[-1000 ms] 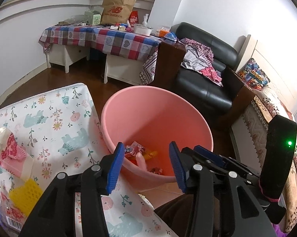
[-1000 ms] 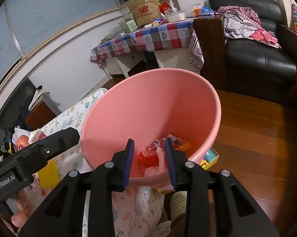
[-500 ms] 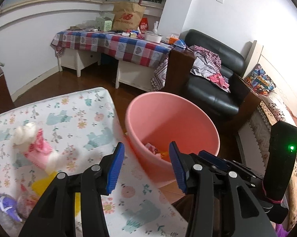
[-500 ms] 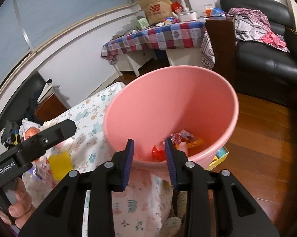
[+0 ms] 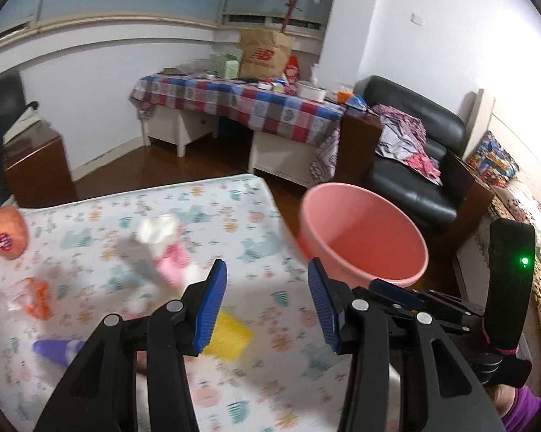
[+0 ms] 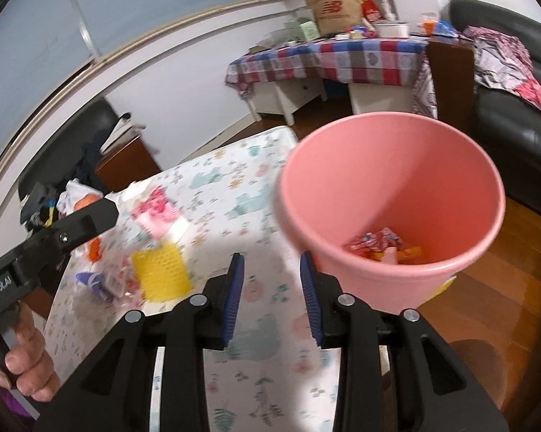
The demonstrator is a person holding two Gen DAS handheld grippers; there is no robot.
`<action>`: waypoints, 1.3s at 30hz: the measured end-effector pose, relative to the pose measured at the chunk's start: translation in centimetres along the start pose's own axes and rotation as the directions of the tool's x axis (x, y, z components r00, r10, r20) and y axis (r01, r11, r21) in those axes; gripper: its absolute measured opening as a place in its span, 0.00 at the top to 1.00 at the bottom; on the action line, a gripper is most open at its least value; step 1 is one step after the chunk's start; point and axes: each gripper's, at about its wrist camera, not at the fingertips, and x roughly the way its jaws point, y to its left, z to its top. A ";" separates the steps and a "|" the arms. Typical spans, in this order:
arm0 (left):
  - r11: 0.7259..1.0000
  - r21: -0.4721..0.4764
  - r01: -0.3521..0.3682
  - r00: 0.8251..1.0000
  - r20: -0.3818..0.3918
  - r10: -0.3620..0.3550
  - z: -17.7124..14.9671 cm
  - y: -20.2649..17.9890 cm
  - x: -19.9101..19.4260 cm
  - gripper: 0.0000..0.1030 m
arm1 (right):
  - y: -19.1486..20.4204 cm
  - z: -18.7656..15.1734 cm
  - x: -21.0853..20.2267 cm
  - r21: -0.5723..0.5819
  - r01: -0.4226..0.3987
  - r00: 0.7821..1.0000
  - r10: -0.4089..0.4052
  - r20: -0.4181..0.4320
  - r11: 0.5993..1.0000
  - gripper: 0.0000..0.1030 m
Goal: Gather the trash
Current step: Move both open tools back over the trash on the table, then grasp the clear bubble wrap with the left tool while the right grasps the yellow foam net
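A pink bucket [image 6: 389,194] stands at the right edge of a table with a patterned cloth [image 6: 234,194]; red and orange wrappers [image 6: 375,244] lie in its bottom. It also shows in the left wrist view [image 5: 364,237]. On the cloth lie a yellow mesh piece [image 5: 227,334], a pink and white wrapper [image 5: 166,248], an orange wrapper [image 5: 36,295], a purple piece [image 5: 54,349] and an orange ball [image 5: 7,230]. My left gripper [image 5: 267,306] is open and empty above the cloth. My right gripper [image 6: 272,298] is open and empty, left of the bucket's near rim.
A checked-cloth table [image 5: 241,104] with a paper bag and boxes stands at the back. A black sofa [image 5: 414,165] with clothes sits behind the bucket. A dark wooden cabinet [image 5: 36,162] is at the far left. Wooden floor [image 6: 486,306] lies right of the bucket.
Both grippers have pulled back and swung left from over the bucket to above the cloth. The right gripper's jaws have widened. The table trash has come into view.
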 end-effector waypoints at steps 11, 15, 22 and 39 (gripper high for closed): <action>0.982 -0.097 -0.163 0.985 0.038 0.167 -2.7 8.6 -5.0 0.55 | 4.4 -1.0 1.3 -0.057 -0.093 0.995 0.091 -0.042 0.994 0.68; 0.964 -0.145 -0.221 0.973 0.031 0.228 -4.3 11.4 -6.3 0.55 | 6.0 -1.6 1.9 -0.091 -0.121 0.991 0.115 -0.065 0.988 0.68; 0.940 -0.220 -0.260 0.965 -0.029 0.260 -7.8 14.8 -8.2 0.55 | 7.7 -2.3 3.3 -0.118 -0.149 0.985 0.136 -0.110 0.982 0.68; 0.968 -0.229 -0.104 0.976 -0.212 0.055 -11.0 13.0 -4.5 0.50 | 7.6 -3.1 4.9 -0.103 -0.148 0.981 0.132 -0.143 0.984 0.68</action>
